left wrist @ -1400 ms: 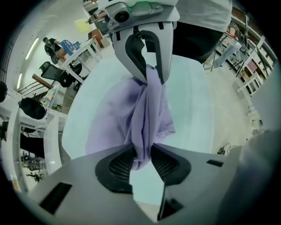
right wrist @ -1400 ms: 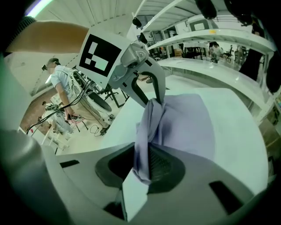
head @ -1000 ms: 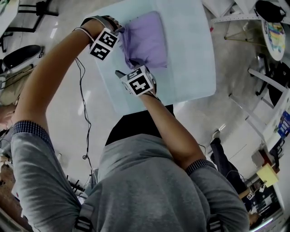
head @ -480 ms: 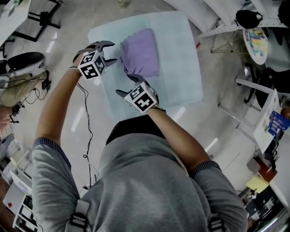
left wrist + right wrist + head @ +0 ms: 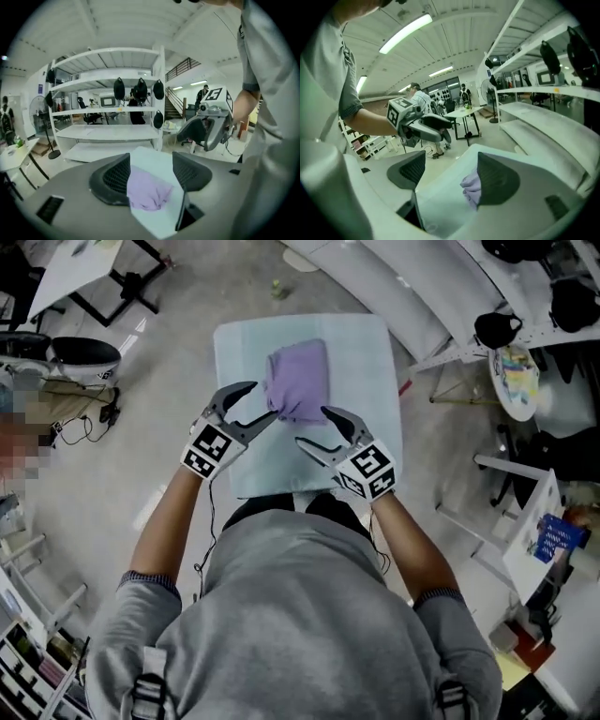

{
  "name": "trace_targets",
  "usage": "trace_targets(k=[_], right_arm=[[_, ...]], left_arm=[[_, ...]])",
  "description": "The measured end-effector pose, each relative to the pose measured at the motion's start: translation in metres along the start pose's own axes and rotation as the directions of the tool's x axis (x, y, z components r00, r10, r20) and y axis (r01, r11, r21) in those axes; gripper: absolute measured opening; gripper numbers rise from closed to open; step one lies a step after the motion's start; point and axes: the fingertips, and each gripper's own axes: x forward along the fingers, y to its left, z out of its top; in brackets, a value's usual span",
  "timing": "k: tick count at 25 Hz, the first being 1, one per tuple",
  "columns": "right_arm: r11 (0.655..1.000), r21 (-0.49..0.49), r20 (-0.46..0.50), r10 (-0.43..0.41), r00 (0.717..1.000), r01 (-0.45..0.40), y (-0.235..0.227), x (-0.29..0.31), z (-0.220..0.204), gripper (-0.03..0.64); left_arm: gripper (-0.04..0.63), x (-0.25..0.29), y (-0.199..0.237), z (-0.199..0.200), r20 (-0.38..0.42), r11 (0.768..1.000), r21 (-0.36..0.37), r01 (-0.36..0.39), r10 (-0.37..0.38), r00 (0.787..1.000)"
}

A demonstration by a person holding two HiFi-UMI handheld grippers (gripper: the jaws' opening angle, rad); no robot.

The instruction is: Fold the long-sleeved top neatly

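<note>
Between the jaws of the left gripper [image 5: 261, 401], nothing but air: spread wide, empty, pointing ahead and somewhat downward. Same with the right gripper [image 5: 312, 426]: jaws just been opening, now at full spread, nothing between them. Held side by side, tips angled toward each other yet apart, touching neither cloth nor table, and to judge by both gripper views, lifted clear above the surface.

Ahead of and below both tools, on the pale table [image 5: 366, 362]: the long-sleeved top [image 5: 300, 381], lilac, already folded down to a small packet. Seen along the left gripper, framed squarely in the gap between the jaws, well beyond the tips. Seen along the right gripper, tucked against the inner edge of one jaw and partly hidden behind it, so lying a little off that tool's line and not dead ahead.

Long axis of the packet running away from the tools, short edge nearest, that near edge puckered, not flat. Little to choose between the hands for reach, with perhaps a shade in favour of the left.

Judged: folding done or all but done. For any last tidying, down and forward onto the near edge, lightly, to avoid dragging the packet open.
</note>
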Motion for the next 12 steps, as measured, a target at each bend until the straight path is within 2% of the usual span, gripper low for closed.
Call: trace_targets(k=[2,5,8,12], right_arm=[[1.0,-0.027,0.056,0.01,0.998,-0.008,-0.002,-0.028,0.013,0.362],[0.998,-0.046,0.136,0.041,0.99,-0.035,-0.003,-0.062,0.033,0.353],[0.992,-0.095,0.183,0.099,0.978,-0.083,0.0,-0.092,0.044,0.339],[0.979,-0.16,0.244,0.165,0.956,-0.128,0.0,-0.134,0.05,0.294]], left_arm=[[0.307,-0.014,-0.022,0.024,0.062,0.998,-0.024,-0.051,0.053,0.997],[0.307,-0.034,-0.05,0.053,0.114,0.989,-0.049,-0.141,0.146,0.983],[0.299,-0.046,-0.074,0.082,0.18,0.968,-0.099,-0.23,0.245,0.953],[0.242,-0.046,-0.112,0.111,0.238,0.941,-0.123,-0.316,0.337,0.911]])
